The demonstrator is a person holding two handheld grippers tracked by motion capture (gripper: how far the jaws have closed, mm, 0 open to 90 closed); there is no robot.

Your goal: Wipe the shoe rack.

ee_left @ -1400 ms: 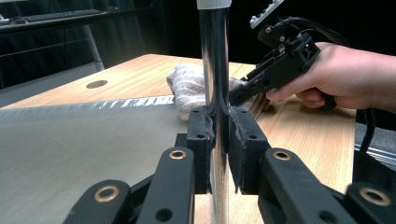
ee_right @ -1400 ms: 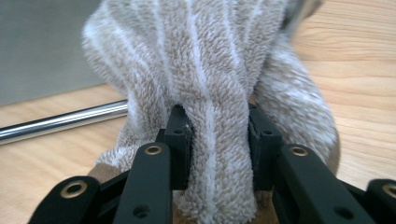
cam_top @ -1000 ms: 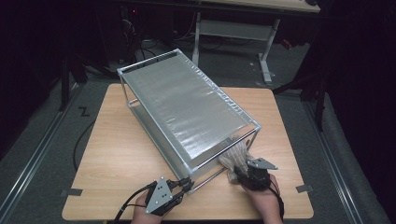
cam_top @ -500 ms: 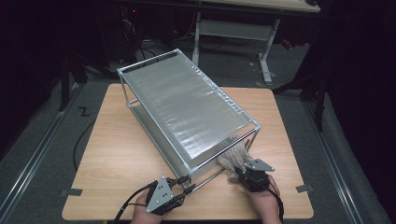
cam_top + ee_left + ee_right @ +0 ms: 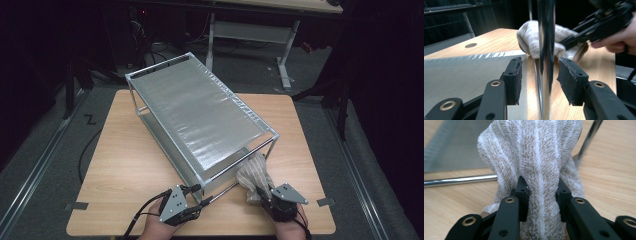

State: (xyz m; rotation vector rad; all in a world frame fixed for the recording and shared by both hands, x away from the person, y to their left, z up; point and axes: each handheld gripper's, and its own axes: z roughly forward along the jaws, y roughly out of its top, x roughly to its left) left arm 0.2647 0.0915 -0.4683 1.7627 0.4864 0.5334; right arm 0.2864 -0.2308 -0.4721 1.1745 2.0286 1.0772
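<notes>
1. Towel, beige-and-white striped terry (image 5: 534, 165), lies bunched at the metal shelf rack's (image 5: 200, 117) near corner, pinched by the right gripper (image 5: 541, 192); a tug could snag it on the chrome post (image 5: 546, 50).
2. Left gripper (image 5: 540, 72), jaws just opened, straddles that post without pressing; unsteadied, the rack may slide.

A light wooden surface (image 5: 125, 165) sits at the centre of a dark room, its grain running lengthwise and a small round hole (image 5: 470, 45) set into the top near one edge; grey carpeted floor (image 5: 45, 145) surrounds it, marked with short strips of tape (image 5: 76, 206) by the near corners; a metal floor rail (image 5: 35, 180) runs diagonally along one side and another (image 5: 360, 175) along the opposite side; behind, a white-legged desk (image 5: 250, 30) stands against the blackness, with dark cables (image 5: 150, 40) tangled beneath a neighbouring stand.
</notes>
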